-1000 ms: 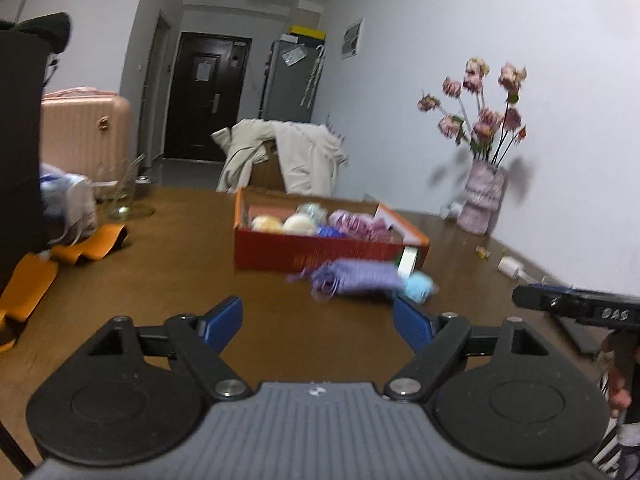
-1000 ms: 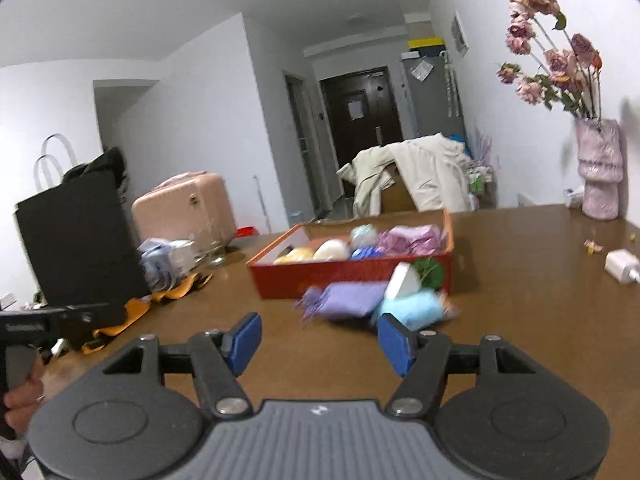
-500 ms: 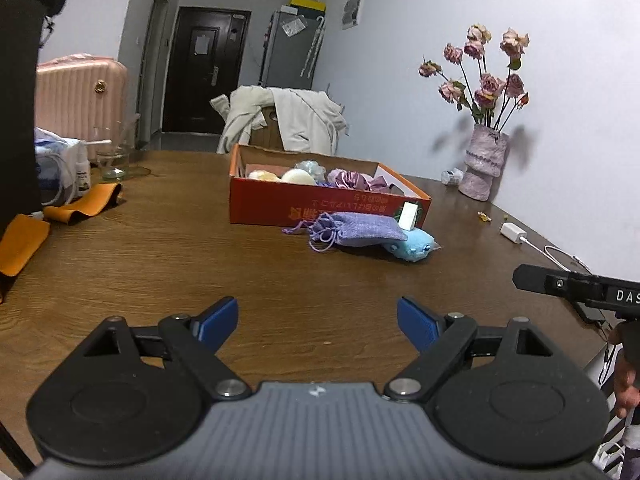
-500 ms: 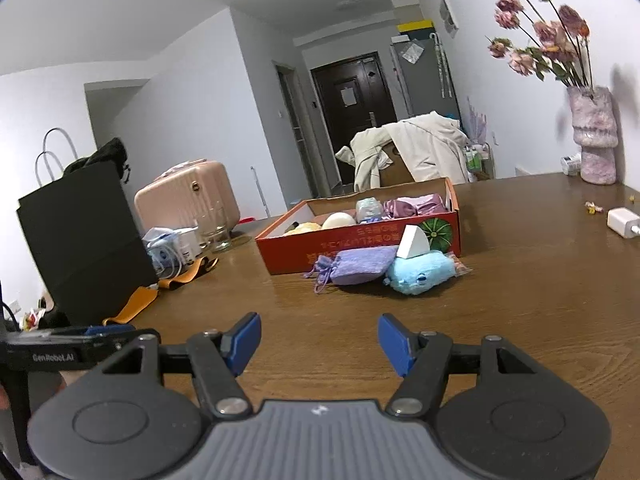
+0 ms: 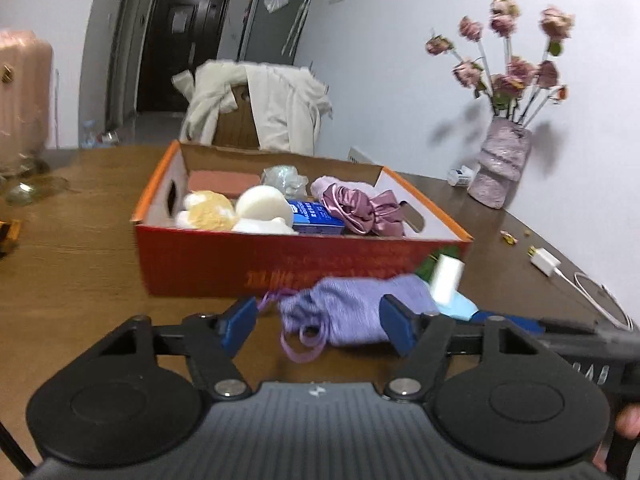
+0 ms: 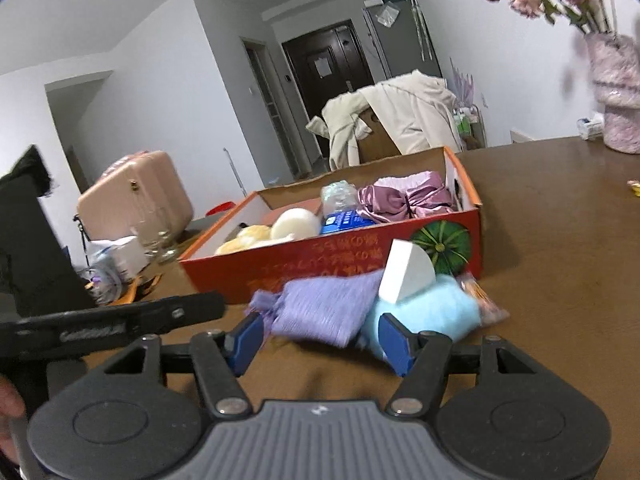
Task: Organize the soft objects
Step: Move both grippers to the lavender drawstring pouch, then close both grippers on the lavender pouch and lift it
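The left gripper [image 5: 318, 326], jaws just narrowing yet still apart, brackets the lilac knitted drawstring pouch [image 5: 352, 310]; next, pinch and lift it into the orange cardboard box [image 5: 280, 256].

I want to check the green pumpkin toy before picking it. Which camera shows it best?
The right wrist view: the green pumpkin toy shows its ribbed face against the red box. The left wrist view shows only a blurred green sliver behind the white wedge.
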`<state>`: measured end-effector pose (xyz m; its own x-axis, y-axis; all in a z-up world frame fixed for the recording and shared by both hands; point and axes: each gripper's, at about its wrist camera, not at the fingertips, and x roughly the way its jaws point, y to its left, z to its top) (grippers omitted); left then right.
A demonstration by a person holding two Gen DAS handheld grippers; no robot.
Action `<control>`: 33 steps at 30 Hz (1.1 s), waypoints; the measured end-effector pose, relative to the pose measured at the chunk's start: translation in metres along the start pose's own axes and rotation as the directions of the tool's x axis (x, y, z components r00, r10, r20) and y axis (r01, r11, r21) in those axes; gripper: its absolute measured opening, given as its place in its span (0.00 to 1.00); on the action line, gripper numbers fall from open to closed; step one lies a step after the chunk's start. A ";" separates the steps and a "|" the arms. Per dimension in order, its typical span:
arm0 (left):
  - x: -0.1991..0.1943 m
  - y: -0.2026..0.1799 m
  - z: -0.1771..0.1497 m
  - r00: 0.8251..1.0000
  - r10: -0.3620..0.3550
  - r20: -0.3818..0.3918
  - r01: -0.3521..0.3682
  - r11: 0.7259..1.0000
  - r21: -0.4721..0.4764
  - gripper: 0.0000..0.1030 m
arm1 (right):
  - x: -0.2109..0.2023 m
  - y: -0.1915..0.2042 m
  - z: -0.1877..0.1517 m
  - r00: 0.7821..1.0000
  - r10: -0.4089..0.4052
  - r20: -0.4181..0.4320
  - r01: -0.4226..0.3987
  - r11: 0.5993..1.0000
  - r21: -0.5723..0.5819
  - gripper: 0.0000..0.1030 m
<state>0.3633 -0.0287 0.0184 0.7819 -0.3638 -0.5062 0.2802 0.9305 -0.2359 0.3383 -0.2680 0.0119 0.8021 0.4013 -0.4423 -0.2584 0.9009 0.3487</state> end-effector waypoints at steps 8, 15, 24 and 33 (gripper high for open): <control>0.047 0.027 0.000 0.993 -0.089 -0.079 0.081 0.992 -0.099 0.17 | 0.044 -0.007 0.000 1.000 0.013 -0.025 -0.013 1.000 0.026 0.17; -0.021 0.030 -0.019 0.987 -0.155 -0.048 0.145 0.976 -0.161 0.09 | -0.005 0.018 -0.014 0.995 0.096 -0.023 -0.097 0.994 -0.044 0.12; -0.130 0.001 -0.099 0.978 -0.188 -0.094 0.172 0.972 -0.161 0.12 | -0.098 0.038 -0.086 0.981 0.134 -0.141 -0.142 0.989 -0.046 0.22; -0.147 0.002 -0.104 0.999 -0.045 0.029 0.049 0.984 -0.172 0.78 | -0.118 0.033 -0.092 0.994 0.107 -0.031 -0.105 0.993 0.047 0.48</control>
<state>0.1912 0.0219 0.0061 0.7841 -0.4041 -0.4710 0.2185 0.8901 -0.3999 0.1860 -0.2704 -0.0004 0.7531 0.4998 -0.4279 -0.3156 0.8450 0.4317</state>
